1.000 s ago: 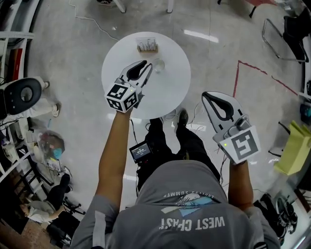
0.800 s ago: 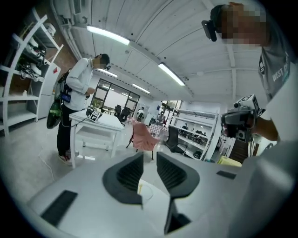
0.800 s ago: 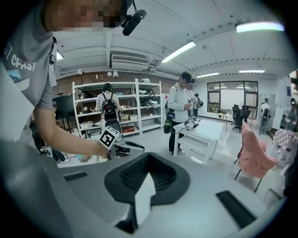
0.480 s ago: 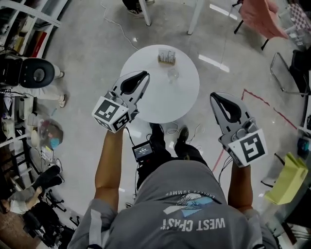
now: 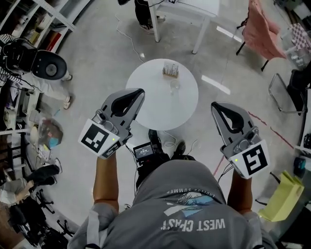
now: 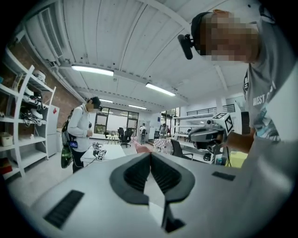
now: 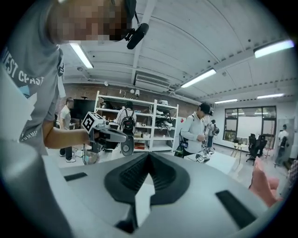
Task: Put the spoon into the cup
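A round white table (image 5: 150, 104) stands on the floor ahead of me. On it are a clear cup (image 5: 175, 88) and a small holder (image 5: 169, 70) of thin upright pieces, too small to tell apart as spoons. My left gripper (image 5: 138, 91) hangs over the table's near left edge, held high and shut on nothing. My right gripper (image 5: 217, 105) hovers off the table's right side, shut and empty as well. In the left gripper view the jaws (image 6: 150, 155) meet with nothing between them. The right gripper view shows its own jaws (image 7: 149, 156) pressed together the same way.
A white rectangular table (image 5: 187, 8) stands beyond the round one, with a pink-draped chair (image 5: 262, 34) at the upper right. Shelves and a black round device (image 5: 46, 64) line the left. Cables run across the floor, and a yellow-green bag (image 5: 282, 194) lies at the right.
The table now looks smaller and farther from me. Both grippers have drawn back toward me; the left one moved off the tabletop to its near left edge. Both stayed shut.
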The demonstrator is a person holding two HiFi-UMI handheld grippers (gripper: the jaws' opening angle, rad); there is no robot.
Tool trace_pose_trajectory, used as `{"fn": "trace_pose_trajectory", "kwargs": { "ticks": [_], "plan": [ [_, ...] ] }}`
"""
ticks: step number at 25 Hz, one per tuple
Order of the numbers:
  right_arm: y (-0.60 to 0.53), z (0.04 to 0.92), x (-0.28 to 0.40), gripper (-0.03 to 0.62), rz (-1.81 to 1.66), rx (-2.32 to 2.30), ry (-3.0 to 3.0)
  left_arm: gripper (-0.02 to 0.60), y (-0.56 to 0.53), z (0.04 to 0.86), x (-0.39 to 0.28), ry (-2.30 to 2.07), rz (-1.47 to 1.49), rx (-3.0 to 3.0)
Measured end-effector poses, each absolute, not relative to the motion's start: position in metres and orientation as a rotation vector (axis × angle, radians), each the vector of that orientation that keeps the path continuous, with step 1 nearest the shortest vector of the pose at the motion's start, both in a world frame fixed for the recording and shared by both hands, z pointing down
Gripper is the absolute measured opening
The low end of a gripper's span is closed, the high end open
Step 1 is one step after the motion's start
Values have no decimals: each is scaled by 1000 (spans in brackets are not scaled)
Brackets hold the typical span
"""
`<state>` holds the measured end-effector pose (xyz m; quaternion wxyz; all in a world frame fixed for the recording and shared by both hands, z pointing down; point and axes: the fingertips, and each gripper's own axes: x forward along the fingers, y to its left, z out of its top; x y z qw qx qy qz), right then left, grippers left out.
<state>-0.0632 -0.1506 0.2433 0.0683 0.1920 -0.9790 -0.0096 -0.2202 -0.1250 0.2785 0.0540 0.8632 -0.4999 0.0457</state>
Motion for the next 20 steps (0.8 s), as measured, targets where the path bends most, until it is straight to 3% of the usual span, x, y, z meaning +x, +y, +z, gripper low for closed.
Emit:
{"fn": "trace_pose_trajectory", "kwargs": {
  "ticks": [20],
  "plan": [
    [-68, 207, -21, 1, -152, 549, -3012, 6, -19, 204, -175, -1673, 112, 2702]
  ]
}}
